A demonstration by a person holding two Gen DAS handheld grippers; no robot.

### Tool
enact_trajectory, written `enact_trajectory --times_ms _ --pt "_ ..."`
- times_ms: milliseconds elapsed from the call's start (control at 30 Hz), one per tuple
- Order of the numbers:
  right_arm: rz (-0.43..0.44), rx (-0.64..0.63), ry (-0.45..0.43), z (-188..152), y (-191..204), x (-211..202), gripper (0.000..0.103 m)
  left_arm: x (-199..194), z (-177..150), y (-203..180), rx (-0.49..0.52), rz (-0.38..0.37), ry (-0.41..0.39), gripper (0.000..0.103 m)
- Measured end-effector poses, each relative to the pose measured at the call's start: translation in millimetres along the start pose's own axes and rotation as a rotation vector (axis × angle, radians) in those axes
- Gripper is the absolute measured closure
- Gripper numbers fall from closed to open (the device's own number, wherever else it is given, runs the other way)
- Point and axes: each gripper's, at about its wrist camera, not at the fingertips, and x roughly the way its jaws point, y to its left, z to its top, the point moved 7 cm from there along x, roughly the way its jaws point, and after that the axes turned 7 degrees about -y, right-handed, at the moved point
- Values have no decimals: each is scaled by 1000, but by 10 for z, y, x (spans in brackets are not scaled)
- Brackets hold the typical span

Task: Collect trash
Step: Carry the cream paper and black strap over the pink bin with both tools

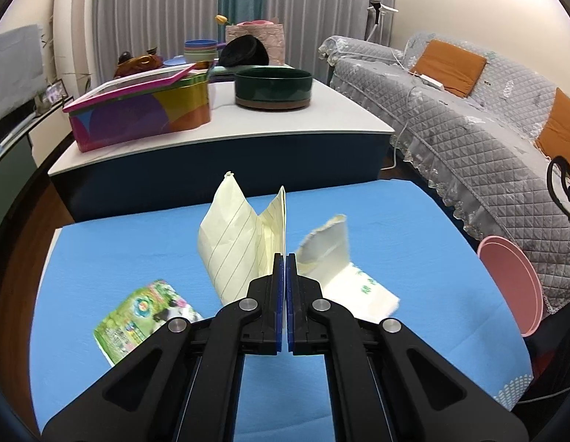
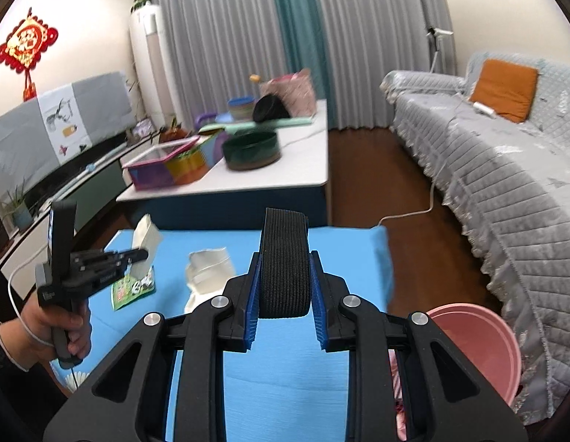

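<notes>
Two grippers hang above the blue table (image 1: 414,228). The left gripper (image 1: 286,258) pinches lined yellow paper (image 1: 240,235); the right gripper (image 2: 284,254) clamps a black elastic band (image 2: 283,258). The pink bin (image 2: 484,346) stands beside the table.

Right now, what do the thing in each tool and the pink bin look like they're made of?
Left tool: yellow lined sheet, paper by its creases and ruled lines. Right tool: black band, apparently woven elastic fabric, ribbed and matte. Pink bin: probably plastic, smooth with a slight sheen.
</notes>
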Motion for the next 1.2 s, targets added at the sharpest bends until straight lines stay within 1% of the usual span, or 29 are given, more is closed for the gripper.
enact_trajectory --times_ms 100,200,267,400,733,1200 --pt "-47 3 -28 -93 -173 -65 78 -32 -35 -132 3 0 -6 102" --pt "-88 47 -19 -279 -361 -56 78 -64 -70 -249 -4 -4 -11 102" --pt "-109 73 -21 -331 -454 -78 78 -91 -87 -340 -10 -7 -18 102" --pt "-151 60 -47 -348 -609 -127 78 -118 -101 -519 -15 -20 -31 102" --pt "-219 44 -55 -401 -856 -220 78 -60 -89 -918 18 -67 -40 102" --pt "-305 98 -47 -489 -1342 -388 78 -30 -18 -1420 67 -135 -58 102"
